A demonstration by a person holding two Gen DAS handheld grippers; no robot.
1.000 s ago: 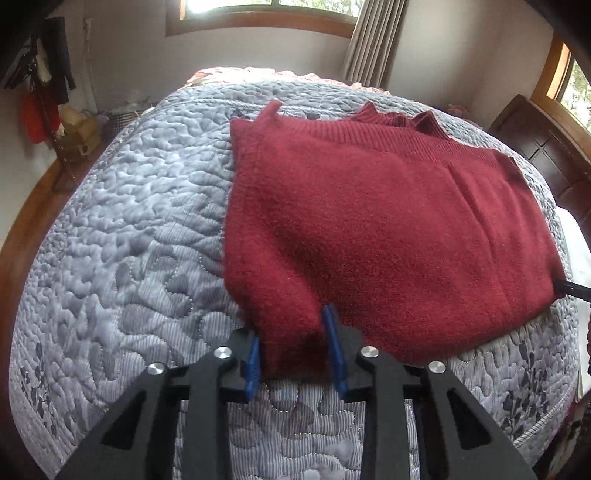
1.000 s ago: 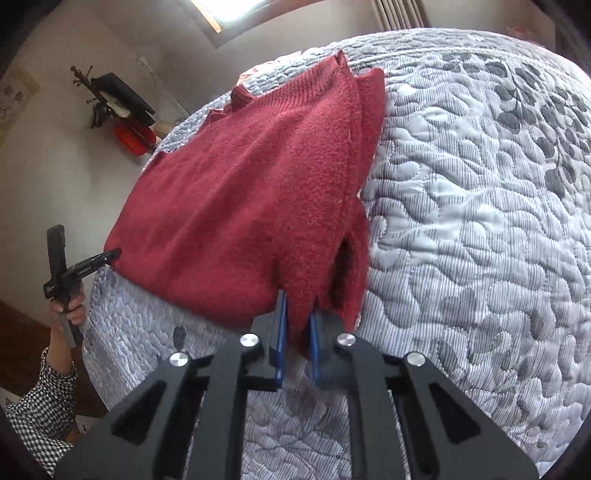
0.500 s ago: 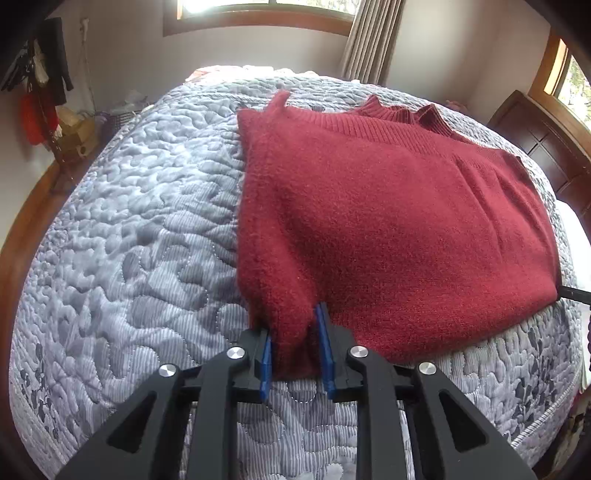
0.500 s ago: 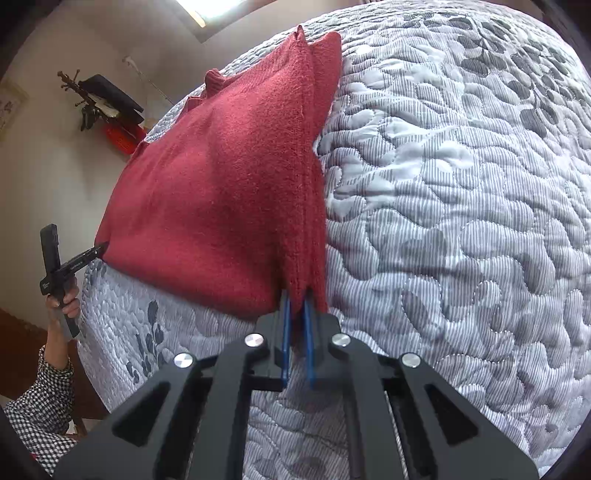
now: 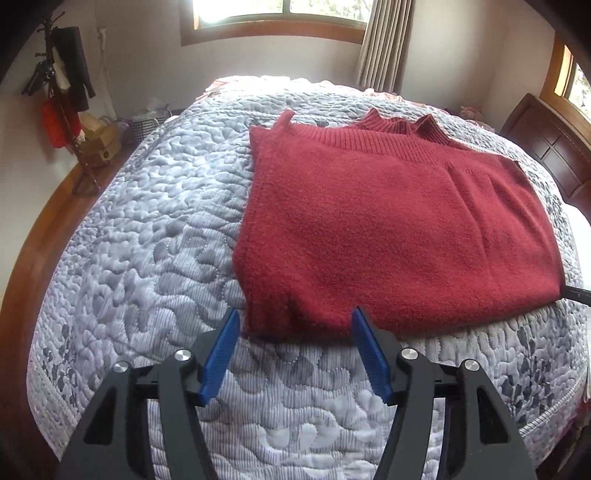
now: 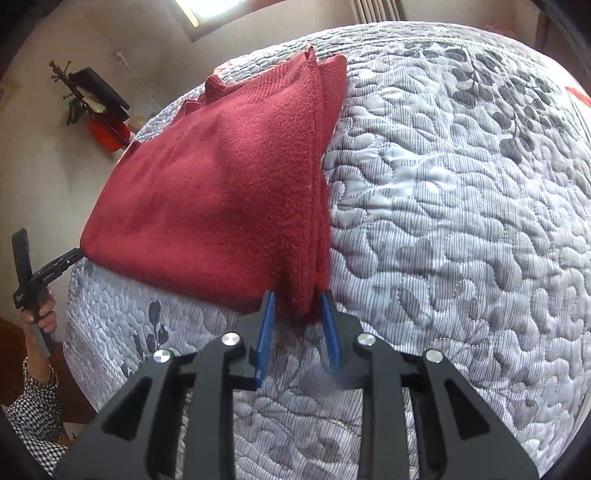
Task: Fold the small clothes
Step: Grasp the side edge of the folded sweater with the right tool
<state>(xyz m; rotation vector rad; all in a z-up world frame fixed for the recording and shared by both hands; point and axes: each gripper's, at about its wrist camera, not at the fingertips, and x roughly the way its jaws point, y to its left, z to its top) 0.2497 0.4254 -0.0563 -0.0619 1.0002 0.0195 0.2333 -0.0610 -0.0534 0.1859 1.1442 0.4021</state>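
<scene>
On the quilted bed, a folded red sweater lies flat, both grippers' jaws spread wide.

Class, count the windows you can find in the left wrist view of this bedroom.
2. One window sits on the far wall above the bed, beside the curtain. A second window is at the right edge, above the dark headboard. Others may lie outside the view.

Grey quilted bedspread; curtain; coat rack.

Both wrist views look low and close across the sweater from opposite corners
</scene>
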